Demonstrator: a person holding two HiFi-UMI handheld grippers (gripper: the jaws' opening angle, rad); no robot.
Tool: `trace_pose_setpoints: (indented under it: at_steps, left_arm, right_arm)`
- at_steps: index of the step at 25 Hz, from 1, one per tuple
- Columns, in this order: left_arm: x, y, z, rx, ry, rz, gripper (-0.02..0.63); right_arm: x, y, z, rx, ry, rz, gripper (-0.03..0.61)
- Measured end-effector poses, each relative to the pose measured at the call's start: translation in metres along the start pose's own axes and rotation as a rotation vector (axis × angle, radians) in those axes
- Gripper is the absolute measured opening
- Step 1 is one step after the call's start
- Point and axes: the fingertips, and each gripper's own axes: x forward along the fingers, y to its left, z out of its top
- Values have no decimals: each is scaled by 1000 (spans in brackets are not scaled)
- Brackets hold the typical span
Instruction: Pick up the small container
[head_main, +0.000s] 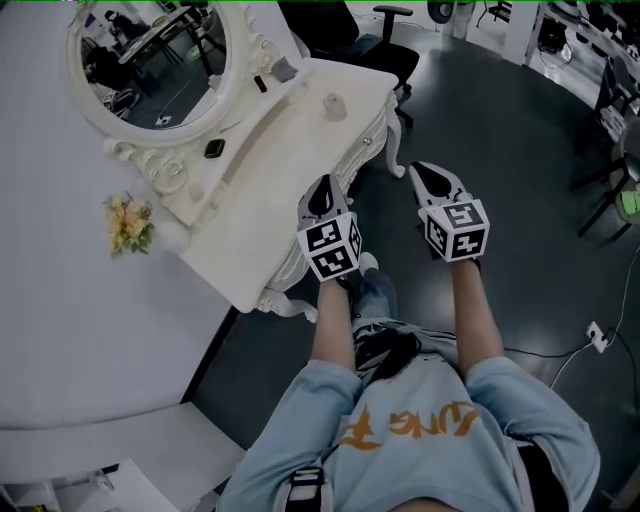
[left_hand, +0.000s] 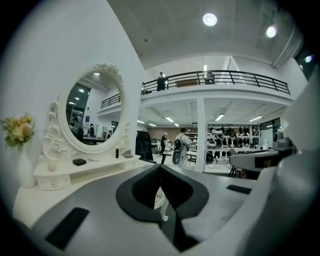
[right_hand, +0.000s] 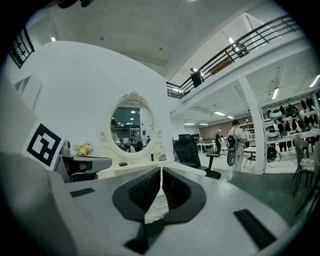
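At the far left, the flowers (head_main: 128, 225) sit against the wall, clear of any reaching path. Next comes the oval mirror (head_main: 150, 60), which rises from a raised shelf at the back of the dressing table (head_main: 270, 190). The small container (head_main: 213, 148), as I judge it, is the dark, flat piece lying on that shelf at the foot of the mirror. It lies on its own, with bare shelf around it, so jaws could come in from the front. A pale knob-like pot (head_main: 333, 105) stands further right on the tabletop and could also be what is meant; I cannot tell which.

You hold the left gripper (head_main: 322, 195) low at the table's front edge, well apart from the shelf, pointing forward. Its own view shows the jaws pressed together at the tips with nothing between them, which looks like a carrying pose, not a grasp. The right gripper (head_main: 432, 183) hangs beside it over the dark floor, off the table's corner. Its jaws are also closed and empty, and it looks parked so that it leaves the left one room. The office chair (head_main: 385, 55) stands beyond the table's far end.

No pick-up has begun. You will need to part the jaws before either gripper nears the shelf.
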Motion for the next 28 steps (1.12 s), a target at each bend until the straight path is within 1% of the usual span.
trace_pose_setpoints:
  at_steps: [2, 4, 6, 8, 11, 15, 17, 21, 28]
  left_arm:
    - [39, 7, -1, -9, 15, -18, 21]
    - [80, 22, 4, -17, 33, -28, 21]
    - [124, 46, 10, -26, 50, -24, 21]
    - [167, 73, 11, -51, 70, -5, 21]
    - [218, 100, -8, -109, 131, 25, 21]
    - [272, 124, -37, -137, 197, 21, 21]
    - [290, 133, -50, -154, 222, 13, 21]
    - [308, 134, -76, -192, 282, -9, 21]
    - [335, 135, -90, -209, 305, -21, 21]
  right_arm:
    - [35, -17, 5, 16, 1, -14, 31]
    - [78, -26, 13, 27, 5, -9, 31]
    - [129, -27, 21, 19, 13, 19, 31]
    - [179, -26, 24, 12, 30, 48, 31]
    - [238, -33, 18, 2, 92, 74, 31]
    - [298, -49, -3, 7, 161, 63, 31]
    - [319, -56, -16, 13, 195, 52, 31]
    - [337, -63, -40, 13, 268, 48, 31]
    - [361, -70, -56, 5, 308, 63, 31]
